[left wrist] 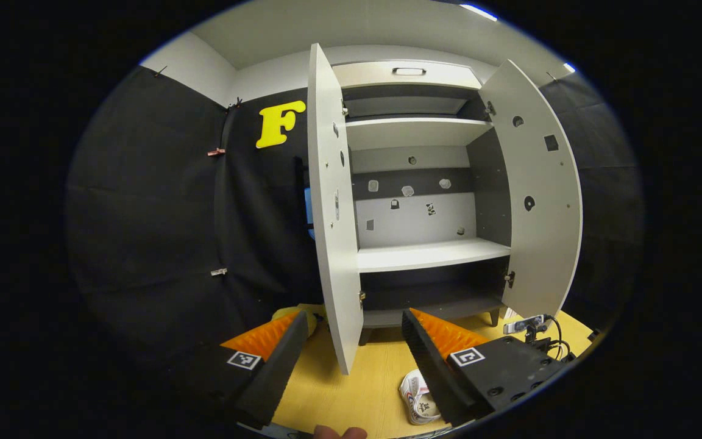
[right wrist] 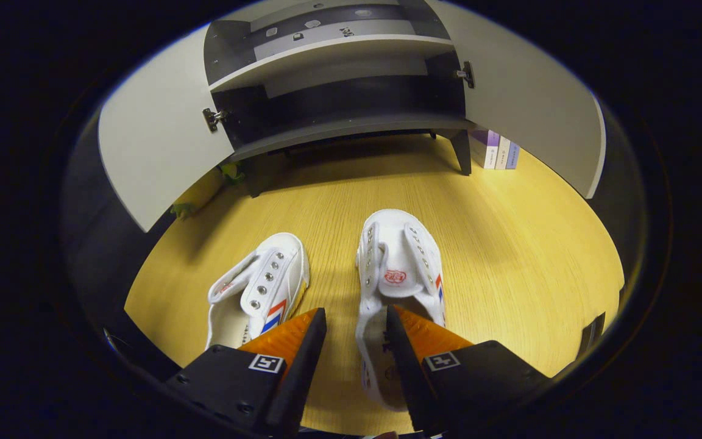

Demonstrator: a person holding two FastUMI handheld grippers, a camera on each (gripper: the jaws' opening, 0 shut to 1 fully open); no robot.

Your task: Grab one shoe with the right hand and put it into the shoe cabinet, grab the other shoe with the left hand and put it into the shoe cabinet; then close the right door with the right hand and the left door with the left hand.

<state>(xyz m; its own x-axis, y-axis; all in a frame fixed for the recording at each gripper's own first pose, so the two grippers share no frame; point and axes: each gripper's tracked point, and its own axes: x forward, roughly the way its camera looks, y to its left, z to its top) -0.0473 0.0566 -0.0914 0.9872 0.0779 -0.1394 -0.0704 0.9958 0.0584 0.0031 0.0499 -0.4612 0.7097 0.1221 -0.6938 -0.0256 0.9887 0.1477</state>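
Right tongs (right wrist: 356, 317) hang open over the right shoe's (right wrist: 398, 274) heel on the tabletop (right wrist: 509, 244); left tongs (left wrist: 356, 322) gape, empty, facing the open cabinet (left wrist: 424, 256).

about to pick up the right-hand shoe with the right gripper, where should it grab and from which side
Grip the side wall of the shoe at its open heel end, coming down from above. The opening faces up and the heel is nearest the right gripper, whose open fingers already straddle that rim. A thin upright wall suits a two-finger pinch; the toe points at the cabinet.
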